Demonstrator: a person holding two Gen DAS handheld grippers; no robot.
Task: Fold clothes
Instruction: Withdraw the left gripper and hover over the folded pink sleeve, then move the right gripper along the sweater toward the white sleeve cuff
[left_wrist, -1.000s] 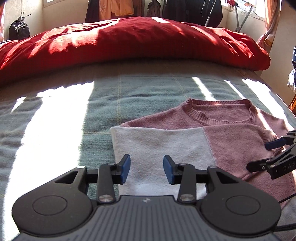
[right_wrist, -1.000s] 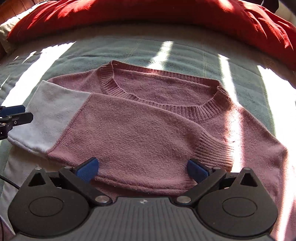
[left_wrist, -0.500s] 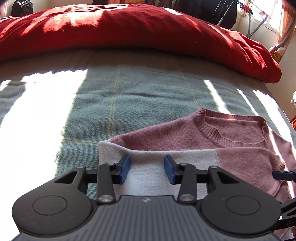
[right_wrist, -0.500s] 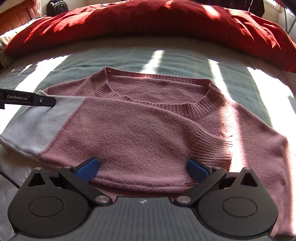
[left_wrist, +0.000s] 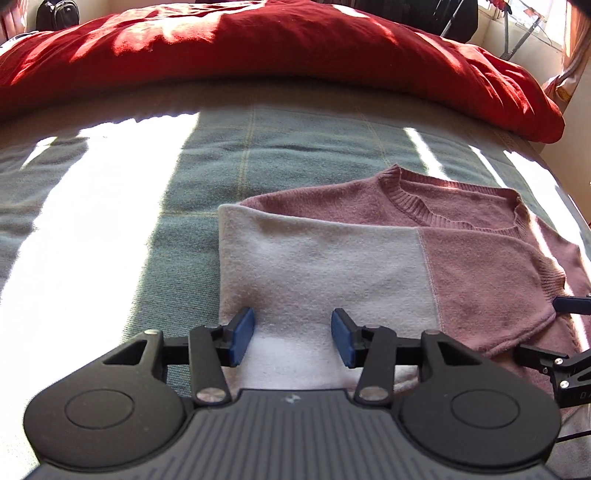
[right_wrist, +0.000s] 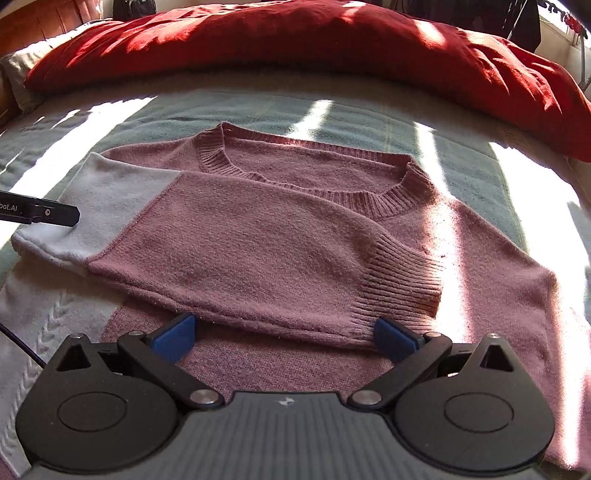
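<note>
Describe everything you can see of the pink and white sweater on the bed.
The dusty-pink knitted sweater with a white section lies flat on the grey-green checked blanket, its ribbed round neckline toward the red duvet. One sleeve is folded across the chest: white near the shoulder, pink beyond, ending in a ribbed cuff. The lower body shows a white cable-knit panel. Sun stripes cross it. Neither gripper visibly grips it.

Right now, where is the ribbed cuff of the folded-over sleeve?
In the right wrist view the ribbed cuff lies right of centre on the pink sweater's chest, below the neckline and just beyond the right gripper.
</note>
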